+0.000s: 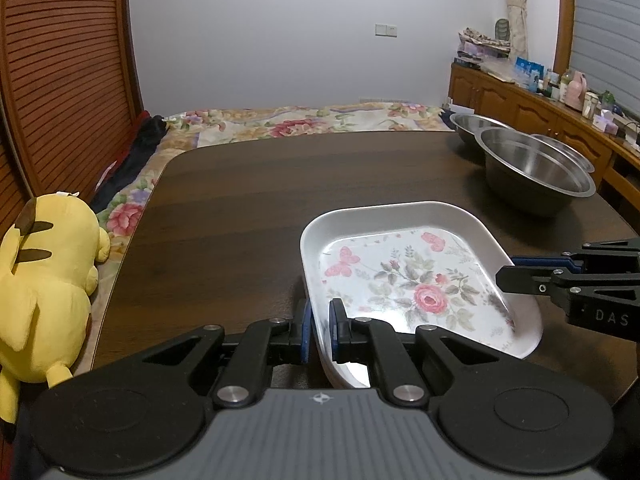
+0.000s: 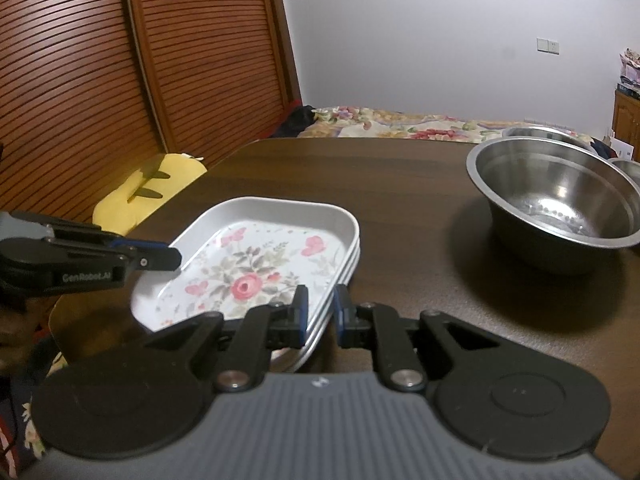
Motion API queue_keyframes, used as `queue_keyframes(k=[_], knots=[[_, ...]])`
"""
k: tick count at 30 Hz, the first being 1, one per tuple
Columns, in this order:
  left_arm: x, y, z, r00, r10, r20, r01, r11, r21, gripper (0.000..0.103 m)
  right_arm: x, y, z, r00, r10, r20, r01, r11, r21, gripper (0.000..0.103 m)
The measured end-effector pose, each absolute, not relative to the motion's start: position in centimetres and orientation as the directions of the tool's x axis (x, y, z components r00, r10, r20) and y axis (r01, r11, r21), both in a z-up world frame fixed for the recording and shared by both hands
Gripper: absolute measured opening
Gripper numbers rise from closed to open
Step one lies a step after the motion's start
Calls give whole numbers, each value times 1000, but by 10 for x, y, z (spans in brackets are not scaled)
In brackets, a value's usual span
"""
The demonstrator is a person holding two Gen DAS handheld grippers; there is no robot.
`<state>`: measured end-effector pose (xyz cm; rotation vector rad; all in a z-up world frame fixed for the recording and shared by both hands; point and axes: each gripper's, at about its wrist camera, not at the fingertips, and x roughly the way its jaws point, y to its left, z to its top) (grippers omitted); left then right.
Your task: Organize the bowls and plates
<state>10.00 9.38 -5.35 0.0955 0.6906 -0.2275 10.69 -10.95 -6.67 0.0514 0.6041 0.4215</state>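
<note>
1. Two tools grip the stacked floral plates (image 2: 256,276) from opposite sides: the left tool (image 1: 320,326) is clamped on the near left rim, the right tool (image 2: 322,312) on the right rim.
2. Both tools reach in level and low over the dark table (image 1: 240,208); the stack looks tilted.
3. Farther right, steel bowls (image 2: 560,200) stand on the table.
4. Beyond lies a flowered bed (image 1: 304,124).

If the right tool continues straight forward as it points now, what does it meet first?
The right tool already straddles the rim of the stacked floral plates; going straight on, that rim would likely wedge deeper between its fingers.
</note>
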Motion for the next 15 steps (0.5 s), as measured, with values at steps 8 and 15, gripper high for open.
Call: queue_keyframes(k=[8, 15], knots=[[101, 93, -53, 748, -175, -640, 234, 972, 8, 11, 108, -113, -66, 738, 408, -537, -371, 910, 182, 15], [104, 87, -30, 779, -178, -601, 244, 969, 29, 11, 106, -124, -53, 751, 429, -501, -380, 902, 204, 15]])
